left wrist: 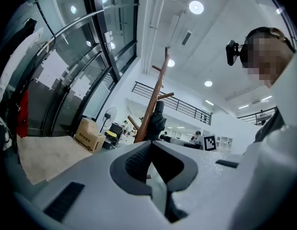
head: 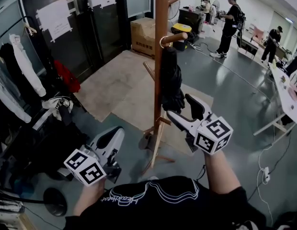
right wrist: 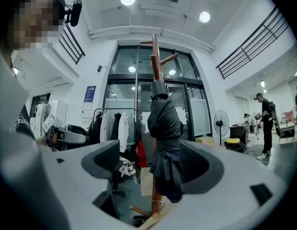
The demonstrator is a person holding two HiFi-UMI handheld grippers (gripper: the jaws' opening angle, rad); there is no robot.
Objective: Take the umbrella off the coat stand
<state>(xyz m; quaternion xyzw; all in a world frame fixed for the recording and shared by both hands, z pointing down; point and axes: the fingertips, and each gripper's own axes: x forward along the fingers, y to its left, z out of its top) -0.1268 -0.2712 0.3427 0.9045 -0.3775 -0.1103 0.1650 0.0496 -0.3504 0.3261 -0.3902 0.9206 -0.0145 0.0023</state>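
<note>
A wooden coat stand (head: 160, 56) rises mid-room. A folded black umbrella (head: 171, 83) hangs by a loop from one of its pegs, close against the pole. My right gripper (head: 187, 113) is open just right of the umbrella's lower end and aimed at it. In the right gripper view the umbrella (right wrist: 165, 138) shows in the gap between the spread jaws, a little ahead of them and not held. My left gripper (head: 112, 137) is low at the left, away from the stand, its jaws together with nothing in them. The left gripper view shows the stand (left wrist: 151, 107) far off.
A clothes rack (head: 24, 66) with hanging garments lines the left wall. A cardboard box (head: 142, 35) sits behind the stand on a beige mat (head: 115, 87). At the right edge is a white table (head: 290, 97). People stand at the far right, and cables run across the floor.
</note>
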